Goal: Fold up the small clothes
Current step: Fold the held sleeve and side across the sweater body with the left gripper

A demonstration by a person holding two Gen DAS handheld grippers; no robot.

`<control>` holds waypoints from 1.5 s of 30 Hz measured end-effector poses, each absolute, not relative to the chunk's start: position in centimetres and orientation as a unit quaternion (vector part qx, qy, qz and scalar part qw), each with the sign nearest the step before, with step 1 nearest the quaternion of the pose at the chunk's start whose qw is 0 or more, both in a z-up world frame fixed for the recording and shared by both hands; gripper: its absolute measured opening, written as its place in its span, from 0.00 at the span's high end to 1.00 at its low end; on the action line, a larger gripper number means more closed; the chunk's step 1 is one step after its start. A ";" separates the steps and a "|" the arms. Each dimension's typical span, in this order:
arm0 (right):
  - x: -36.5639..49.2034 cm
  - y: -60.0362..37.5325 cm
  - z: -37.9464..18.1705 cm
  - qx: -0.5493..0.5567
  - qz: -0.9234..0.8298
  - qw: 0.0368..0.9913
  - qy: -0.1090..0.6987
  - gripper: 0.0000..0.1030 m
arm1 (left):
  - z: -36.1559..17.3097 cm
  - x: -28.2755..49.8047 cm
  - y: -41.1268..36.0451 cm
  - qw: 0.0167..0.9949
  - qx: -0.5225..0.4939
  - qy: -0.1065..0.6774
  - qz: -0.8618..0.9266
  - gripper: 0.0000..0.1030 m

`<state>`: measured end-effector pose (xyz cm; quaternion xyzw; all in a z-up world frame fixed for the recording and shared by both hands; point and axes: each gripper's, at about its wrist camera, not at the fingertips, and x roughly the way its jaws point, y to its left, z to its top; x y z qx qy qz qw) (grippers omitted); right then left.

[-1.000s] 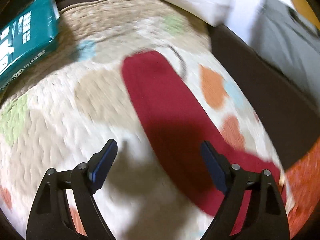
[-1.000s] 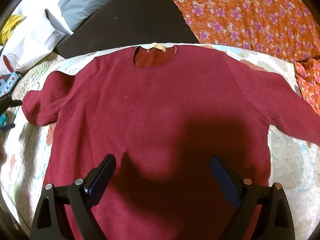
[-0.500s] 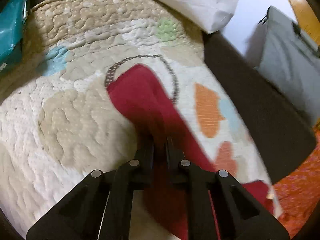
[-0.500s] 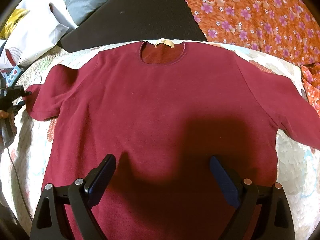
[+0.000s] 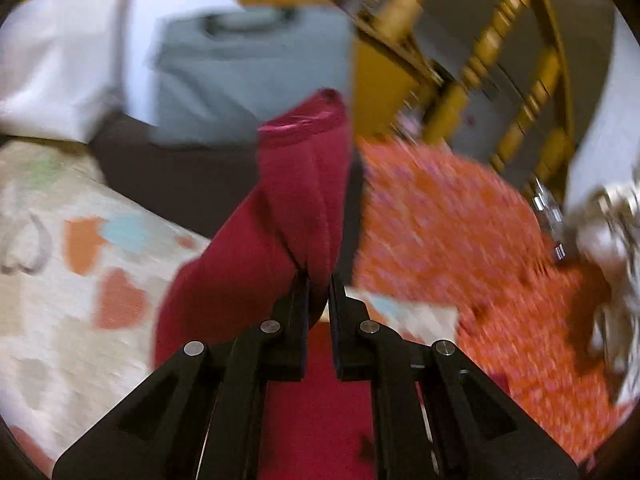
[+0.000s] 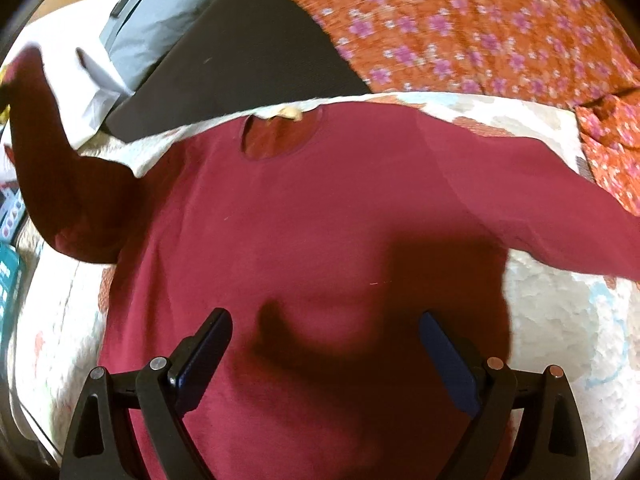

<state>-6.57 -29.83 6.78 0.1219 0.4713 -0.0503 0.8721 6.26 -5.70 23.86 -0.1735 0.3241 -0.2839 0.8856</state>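
Maroon knit fills both views: the sweater lies face up on a quilted cover, collar toward the far edge, body flat, one long sleeve spread out to the side. The other sleeve is what has changed. A second ago it lay flat on the quilt with the left gripper poised over it, jaws wide; now those jaws are pinched tight on the fabric near the cuff, and the sleeve has been lifted clear of the quilt, its cuff end standing above the grip. In the right wrist view that same sleeve rises in a dark arc at the left edge of the frame.

The right gripper hovers over the lower body of the sweater with its jaws spread wide and nothing between them, casting a shadow on the cloth.

My reading is that the first fold has begun: the raised sleeve is ready to be carried inward across the chest. Beyond the quilt sit an orange floral fabric, a grey bag and a wooden chair.
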 end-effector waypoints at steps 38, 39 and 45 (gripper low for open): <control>1.9 -33.6 7.9 0.119 -0.006 0.878 0.464 0.86 | 7.4 3.5 -3.1 0.853 -0.078 0.499 -0.133 0.37; 2.0 -33.4 9.4 0.098 -0.010 0.890 0.446 0.88 | 7.4 3.6 -3.1 0.855 -0.076 0.495 -0.131 0.37; 1.7 -34.6 14.7 0.025 -0.046 0.923 0.381 0.91 | 6.7 3.6 -4.5 0.853 -0.058 0.500 -0.137 0.37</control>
